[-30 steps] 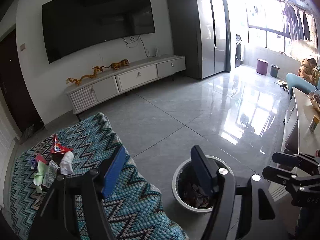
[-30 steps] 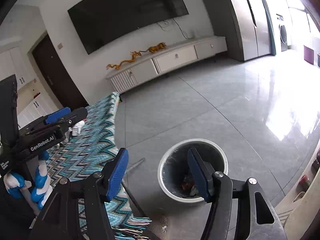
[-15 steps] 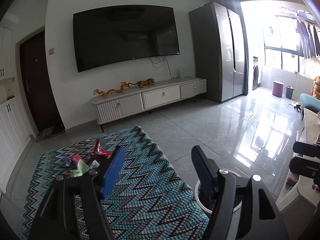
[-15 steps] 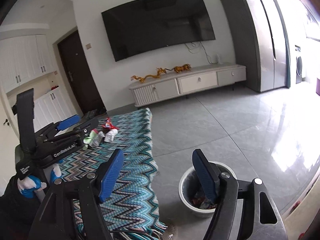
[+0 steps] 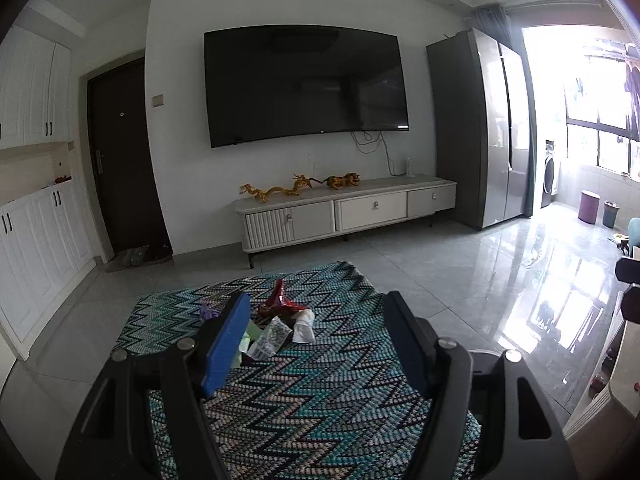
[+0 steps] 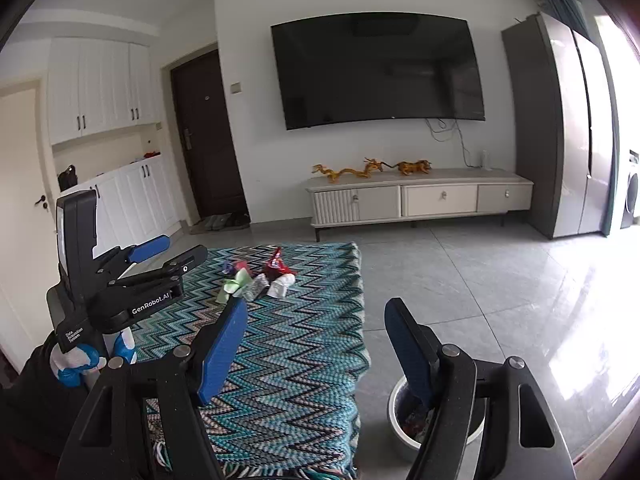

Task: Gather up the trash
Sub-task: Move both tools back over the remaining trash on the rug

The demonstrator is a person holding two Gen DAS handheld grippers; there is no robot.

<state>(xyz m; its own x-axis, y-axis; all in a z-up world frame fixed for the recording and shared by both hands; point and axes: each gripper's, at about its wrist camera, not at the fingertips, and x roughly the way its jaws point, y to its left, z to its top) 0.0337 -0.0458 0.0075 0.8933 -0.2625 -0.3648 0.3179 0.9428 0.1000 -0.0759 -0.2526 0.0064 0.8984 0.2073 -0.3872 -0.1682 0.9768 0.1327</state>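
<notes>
A small pile of trash lies on the zigzag blue cloth (image 5: 320,392): a red wrapper (image 5: 278,304), a white crumpled paper (image 5: 303,326), a clear wrapper (image 5: 270,340), a green scrap and a purple bit. The pile also shows in the right wrist view (image 6: 260,280). My left gripper (image 5: 316,340) is open and empty, held short of the pile. My right gripper (image 6: 316,344) is open and empty, above the cloth's near right edge. The white trash bin (image 6: 400,420) with trash inside stands on the floor below the right finger.
A white TV cabinet (image 5: 348,212) with gold dragon figures stands under a wall TV. A tall grey fridge (image 5: 480,128) is at the right. Grey tile floor (image 6: 500,280) spreads right of the cloth. White cupboards and a dark door are at the left.
Both grippers have swung up and left from over the bin toward the cloth. The trash pile now lies ahead of them, and the bin has dropped to the lower right.
</notes>
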